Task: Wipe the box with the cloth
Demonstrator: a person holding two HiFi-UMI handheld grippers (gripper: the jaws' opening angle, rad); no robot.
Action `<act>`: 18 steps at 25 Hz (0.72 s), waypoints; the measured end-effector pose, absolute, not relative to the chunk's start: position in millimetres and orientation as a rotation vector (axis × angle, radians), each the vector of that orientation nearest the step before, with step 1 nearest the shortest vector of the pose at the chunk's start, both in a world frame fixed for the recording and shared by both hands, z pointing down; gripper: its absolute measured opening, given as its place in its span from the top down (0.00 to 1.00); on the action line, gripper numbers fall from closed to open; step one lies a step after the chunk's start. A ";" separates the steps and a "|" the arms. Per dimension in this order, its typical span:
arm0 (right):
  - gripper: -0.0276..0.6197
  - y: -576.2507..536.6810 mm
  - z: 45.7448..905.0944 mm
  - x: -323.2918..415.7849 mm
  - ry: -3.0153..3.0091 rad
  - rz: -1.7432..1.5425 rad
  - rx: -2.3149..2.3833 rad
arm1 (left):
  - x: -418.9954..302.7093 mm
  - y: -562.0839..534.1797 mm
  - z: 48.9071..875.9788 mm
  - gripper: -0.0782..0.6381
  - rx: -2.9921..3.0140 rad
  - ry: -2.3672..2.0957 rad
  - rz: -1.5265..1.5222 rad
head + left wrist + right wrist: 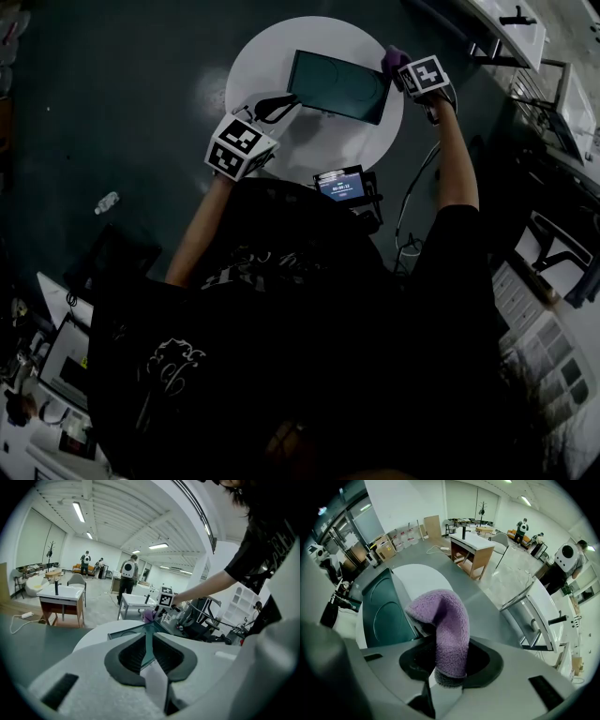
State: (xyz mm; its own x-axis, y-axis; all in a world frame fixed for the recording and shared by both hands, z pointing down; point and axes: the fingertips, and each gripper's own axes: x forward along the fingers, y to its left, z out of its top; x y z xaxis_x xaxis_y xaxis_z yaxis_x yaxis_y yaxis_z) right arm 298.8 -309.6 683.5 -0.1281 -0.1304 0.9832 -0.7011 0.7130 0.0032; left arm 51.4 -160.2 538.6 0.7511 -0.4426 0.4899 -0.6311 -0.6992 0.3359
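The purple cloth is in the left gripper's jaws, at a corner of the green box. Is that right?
No: the right gripper's jaws hold the purple cloth, as the right gripper view shows, at a corner of the green box.

Clothing: black short-sleeved T-shirt [309,309], white print.
Left gripper [149,639]: pale grey shell, black pads, black-and-white marker cube [240,147].
Right gripper [450,665]: same.

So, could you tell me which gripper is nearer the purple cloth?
Right. The right gripper holds the cloth at the box's corner; the left gripper clamps the box's opposite edge.
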 end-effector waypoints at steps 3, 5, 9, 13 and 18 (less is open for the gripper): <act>0.78 -316.7 685.8 287.5 -1.654 0.581 0.651 | 43.9 -163.7 539.6 0.84 2.439 -0.827 0.515; 0.78 -319.8 685.0 281.1 -1.648 0.568 0.627 | 40.5 -166.3 536.2 0.84 2.427 -0.846 0.501; 0.78 -321.6 689.1 255.0 -1.652 0.568 0.561 | 26.1 -167.0 538.4 0.84 2.416 -0.866 0.503; 0.78 -328.7 691.2 222.7 -1.654 0.548 0.517 | 6.0 -169.9 540.4 0.84 2.399 -0.888 0.498; 0.78 -324.7 691.4 169.8 -1.675 0.552 0.450 | -17.2 -171.8 541.8 0.84 2.380 -0.917 0.474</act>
